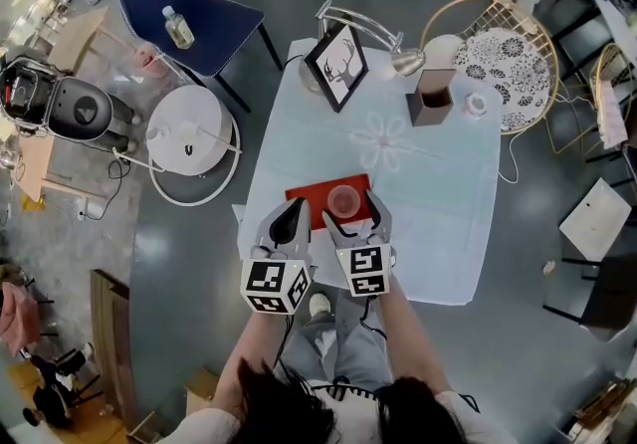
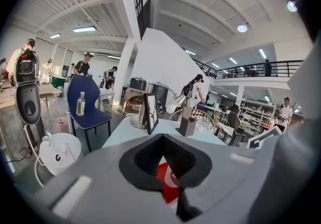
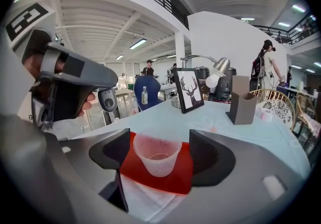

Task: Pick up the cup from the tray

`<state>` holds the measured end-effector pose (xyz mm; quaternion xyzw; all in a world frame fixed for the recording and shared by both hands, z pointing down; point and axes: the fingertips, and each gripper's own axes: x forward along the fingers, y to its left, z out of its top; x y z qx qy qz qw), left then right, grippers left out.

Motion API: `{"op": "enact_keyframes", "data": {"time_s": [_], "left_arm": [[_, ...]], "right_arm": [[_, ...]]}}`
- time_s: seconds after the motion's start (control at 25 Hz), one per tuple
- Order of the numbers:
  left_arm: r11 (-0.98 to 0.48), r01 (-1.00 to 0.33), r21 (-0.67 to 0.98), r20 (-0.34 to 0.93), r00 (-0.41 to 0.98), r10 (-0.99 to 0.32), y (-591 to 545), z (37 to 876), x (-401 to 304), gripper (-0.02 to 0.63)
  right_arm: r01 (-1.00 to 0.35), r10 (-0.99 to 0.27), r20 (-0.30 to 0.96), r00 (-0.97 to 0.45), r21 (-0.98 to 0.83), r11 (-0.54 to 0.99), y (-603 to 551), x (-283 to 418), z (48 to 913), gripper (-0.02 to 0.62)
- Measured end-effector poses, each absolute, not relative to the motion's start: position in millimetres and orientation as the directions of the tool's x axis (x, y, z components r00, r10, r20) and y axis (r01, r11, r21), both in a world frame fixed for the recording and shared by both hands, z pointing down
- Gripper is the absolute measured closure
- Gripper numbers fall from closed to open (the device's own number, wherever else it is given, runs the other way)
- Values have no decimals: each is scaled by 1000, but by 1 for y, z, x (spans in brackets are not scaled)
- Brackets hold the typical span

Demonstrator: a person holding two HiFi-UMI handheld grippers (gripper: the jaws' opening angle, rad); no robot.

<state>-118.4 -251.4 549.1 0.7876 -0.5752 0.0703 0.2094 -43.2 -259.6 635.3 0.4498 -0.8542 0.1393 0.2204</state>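
Observation:
A clear plastic cup [image 1: 344, 201] stands upright on a red tray [image 1: 311, 195] near the front edge of the pale-clothed table [image 1: 428, 193]. My right gripper [image 1: 351, 214] is open, one jaw on each side of the cup [image 3: 157, 155], with gaps showing between pads and cup wall. The tray [image 3: 179, 180] lies under it. My left gripper [image 1: 291, 213] is just left of the right one, over the tray's left part, jaws together and holding nothing. In the left gripper view the gripper [image 2: 168, 160] hides most of the scene; a strip of red tray [image 2: 164, 175] shows below it.
Farther back on the table stand a framed deer picture [image 1: 336, 67], a desk lamp [image 1: 403, 61], a brown box [image 1: 433, 97] and a tape roll [image 1: 476, 105]. A wicker chair [image 1: 508, 54] is at the back right, a blue chair [image 1: 189, 14] and a white round appliance [image 1: 191, 138] at the left.

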Motion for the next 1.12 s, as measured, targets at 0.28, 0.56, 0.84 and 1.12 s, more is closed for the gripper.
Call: {"op": "enact_keyframes", "data": {"time_s": [0.28, 0.56, 0.84, 1.12], "left_arm": [[-254, -934, 251, 350, 332, -876, -261, 553, -116, 606], [-245, -935, 257, 354, 327, -877, -262, 554, -117, 606], [-256, -935, 247, 352, 333, -875, -260, 551, -115, 606], [-275, -932, 237, 343, 345, -874, -259, 544, -110, 606]], "right_arm": [[-836, -691, 538, -483, -49, 546, -264, -46, 653, 213], [-835, -680, 561, -472, -38, 548, -265, -44, 657, 247], [-830, -684, 550, -479, -30, 558, -261, -48, 650, 250], [-848, -725, 516, -456, -7, 530, -264, -36, 633, 252]]}}
